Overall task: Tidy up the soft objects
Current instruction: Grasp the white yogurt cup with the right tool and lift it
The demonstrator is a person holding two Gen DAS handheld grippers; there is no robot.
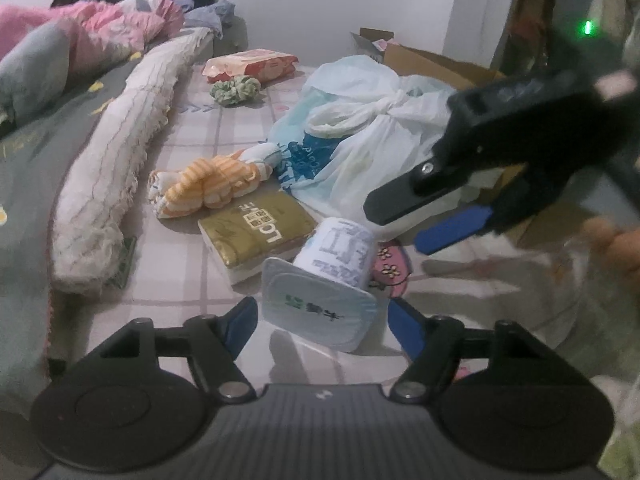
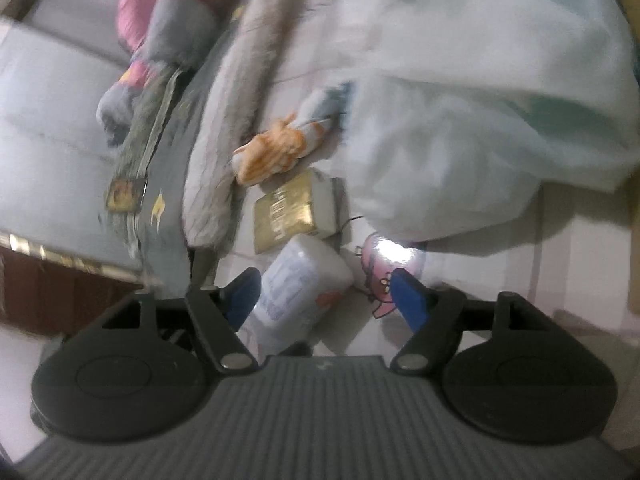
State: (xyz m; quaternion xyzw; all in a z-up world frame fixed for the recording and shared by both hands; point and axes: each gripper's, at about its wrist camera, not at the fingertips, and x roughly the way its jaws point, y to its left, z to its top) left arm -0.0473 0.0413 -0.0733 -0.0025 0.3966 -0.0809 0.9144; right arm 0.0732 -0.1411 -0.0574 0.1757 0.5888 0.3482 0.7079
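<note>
A white tissue pack (image 1: 320, 312) lies on the checked bed sheet (image 1: 208, 128), end toward me. My left gripper (image 1: 322, 326) is open, its blue fingertips (image 1: 240, 324) on either side of the pack's near end with thin gaps. My right gripper (image 1: 396, 228) comes in from the right, open over the pack's far end. In the right wrist view the tissue pack (image 2: 304, 276) sits between my right gripper's (image 2: 326, 294) open fingers, close to the left one, clear of the right one. A gold tissue pack (image 1: 256, 232) and an orange striped cloth (image 1: 204, 188) lie just beyond.
A knotted white plastic bag (image 1: 360, 132) lies behind, with a cardboard box (image 1: 432, 62) past it. A pink flowered item (image 1: 390, 268) lies right of the pack. A long white fringed cloth (image 1: 120, 152) runs along the left. A green scrunchie (image 1: 234, 90) and an orange packet (image 1: 252, 64) lie farther back.
</note>
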